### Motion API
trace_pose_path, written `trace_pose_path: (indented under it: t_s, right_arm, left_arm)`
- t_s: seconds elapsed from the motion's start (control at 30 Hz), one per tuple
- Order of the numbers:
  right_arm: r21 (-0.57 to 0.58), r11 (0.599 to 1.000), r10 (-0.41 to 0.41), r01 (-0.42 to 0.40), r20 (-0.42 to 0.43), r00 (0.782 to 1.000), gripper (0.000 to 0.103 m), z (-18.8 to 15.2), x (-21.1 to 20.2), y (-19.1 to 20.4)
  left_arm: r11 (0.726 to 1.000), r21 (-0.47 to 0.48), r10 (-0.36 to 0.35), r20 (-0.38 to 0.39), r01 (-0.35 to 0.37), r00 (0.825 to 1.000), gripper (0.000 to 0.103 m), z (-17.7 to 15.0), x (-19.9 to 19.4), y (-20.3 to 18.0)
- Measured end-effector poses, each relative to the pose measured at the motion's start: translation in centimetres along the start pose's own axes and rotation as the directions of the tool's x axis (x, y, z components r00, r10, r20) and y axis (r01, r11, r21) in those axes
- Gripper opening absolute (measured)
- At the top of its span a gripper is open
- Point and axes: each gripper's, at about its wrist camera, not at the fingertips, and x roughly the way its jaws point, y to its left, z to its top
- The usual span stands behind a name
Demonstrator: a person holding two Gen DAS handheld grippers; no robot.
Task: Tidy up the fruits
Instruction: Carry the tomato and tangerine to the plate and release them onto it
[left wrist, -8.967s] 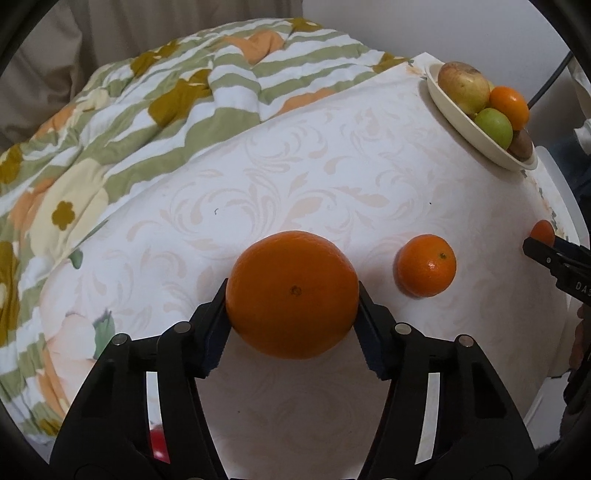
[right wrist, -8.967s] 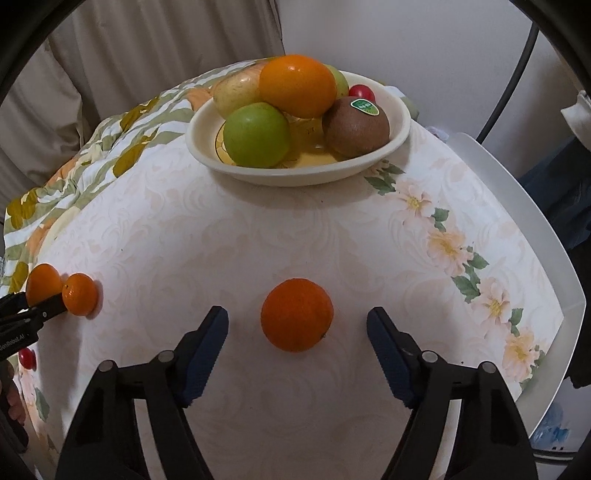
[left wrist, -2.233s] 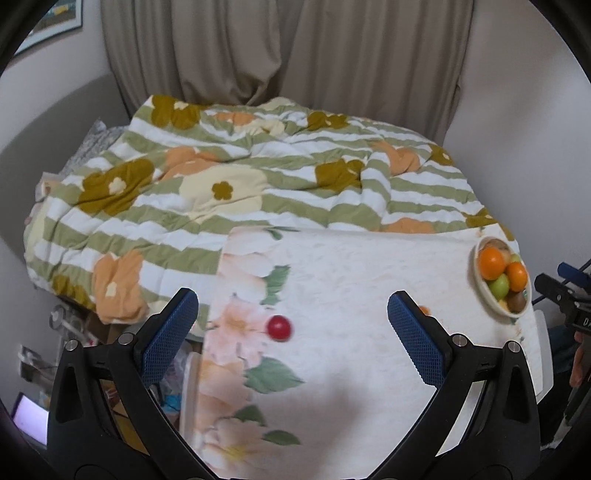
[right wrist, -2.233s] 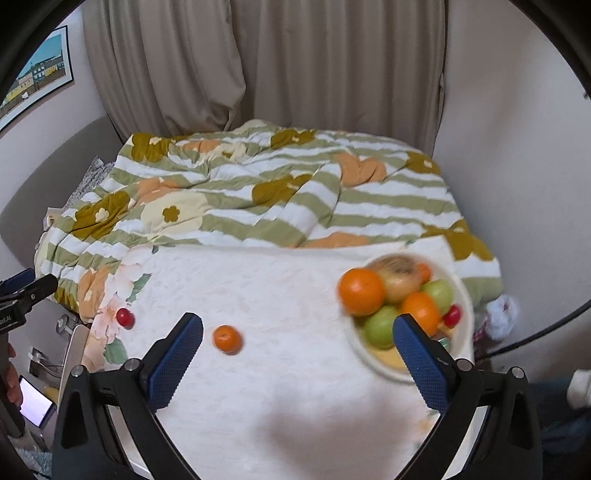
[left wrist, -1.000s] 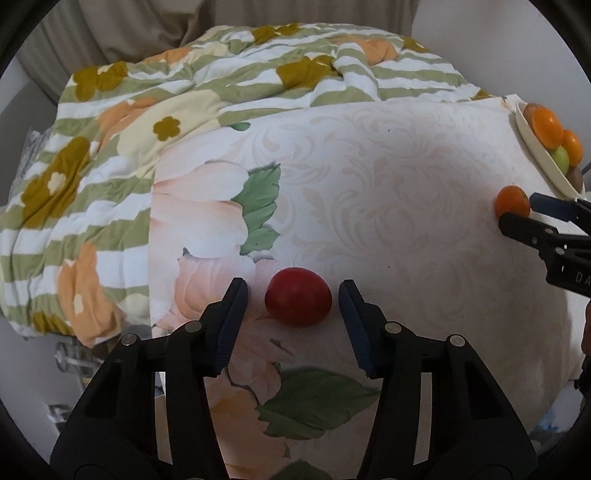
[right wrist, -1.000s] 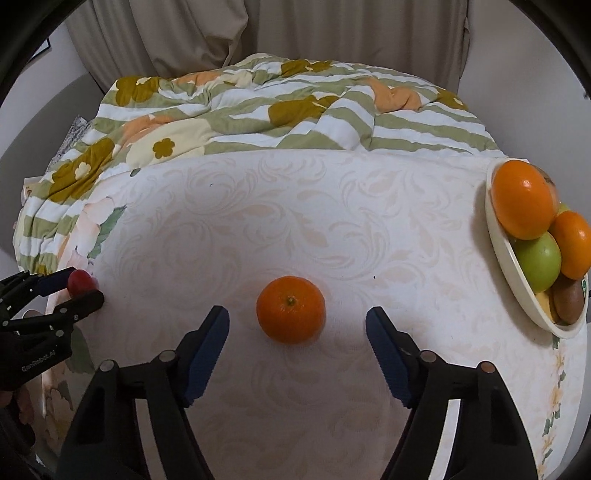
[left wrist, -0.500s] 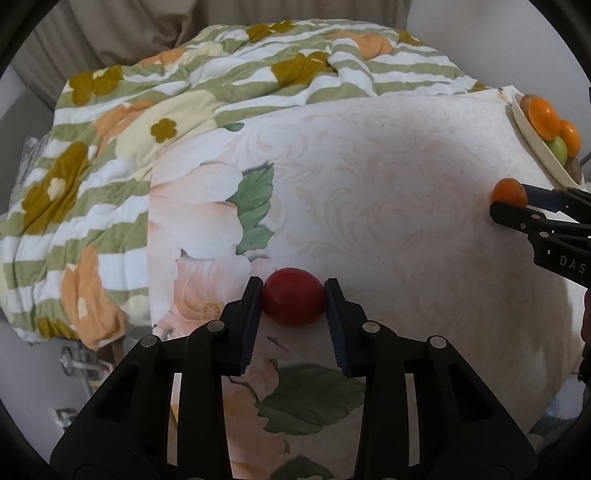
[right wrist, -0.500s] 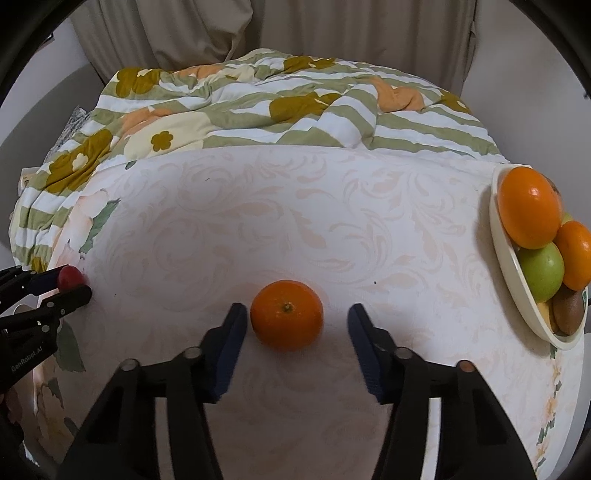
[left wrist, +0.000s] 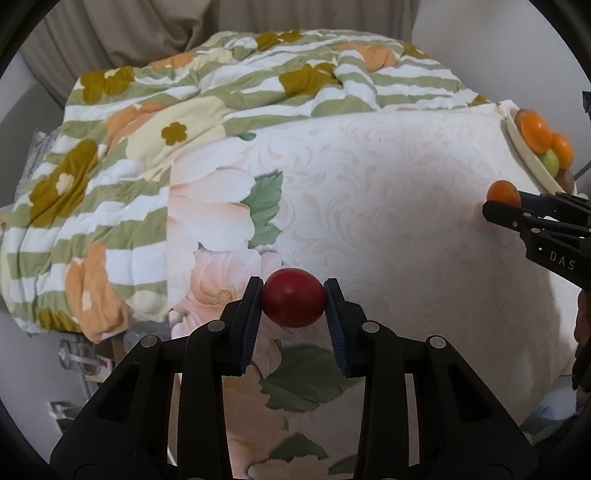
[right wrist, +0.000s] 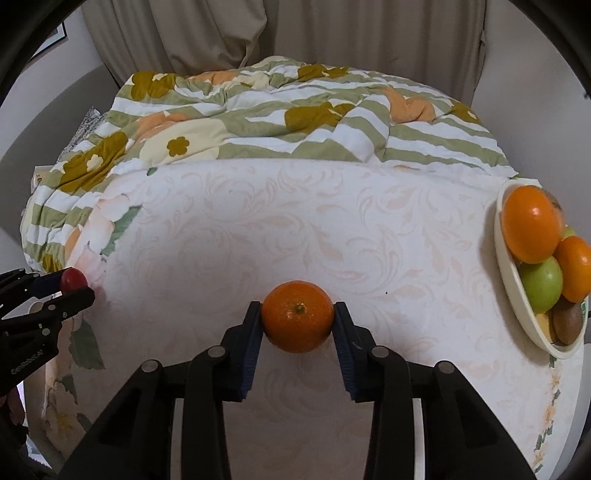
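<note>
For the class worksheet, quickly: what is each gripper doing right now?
Left gripper: closed on the small red fruit.
Right gripper: closed on the mandarin.

The left gripper [left wrist: 294,308] is black with dark blue pads, and so is the right gripper [right wrist: 297,325]. Between the left pads sits a deep red tomato [left wrist: 294,302]; between the right, a bright orange mandarin [right wrist: 297,320] (green speck at its stem). The tablecloth [right wrist: 332,229] is cream with pale peach scrollwork and a border of pink blooms and green leaves. The cream bowl [right wrist: 517,291] shows orange, green and brown fruit. The quilt [left wrist: 155,122] has green and white stripes with mustard, peach and pale yellow flowers. The curtains [right wrist: 280,33] are beige.
</note>
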Motion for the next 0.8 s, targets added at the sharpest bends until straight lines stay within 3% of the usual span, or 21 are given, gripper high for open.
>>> trace_pose_path:
  t_s: [0.3,0.47,0.8]
  right_arm:
    - [0.011,1.000,0.001,-0.002,0.086,0.996,0.035,0.2,-4.6,0.3]
    - [0.055,0.998,-0.001,-0.006,0.126,0.992,0.035,0.1,-7.8,-0.3]
    - [0.157,0.987,-0.050,0.022,0.181,0.982,0.035,-0.6,-13.4,-5.8]
  left_arm:
    - [1.000,0.022,-0.009,0.092,0.007,0.996,0.041,1.2,-4.7,-0.6]
    - [0.997,0.061,-0.059,0.155,0.050,0.986,0.041,2.5,-7.4,-1.8]
    - [0.984,0.134,-0.142,0.230,0.114,0.963,0.041,5.4,-10.8,-7.3]
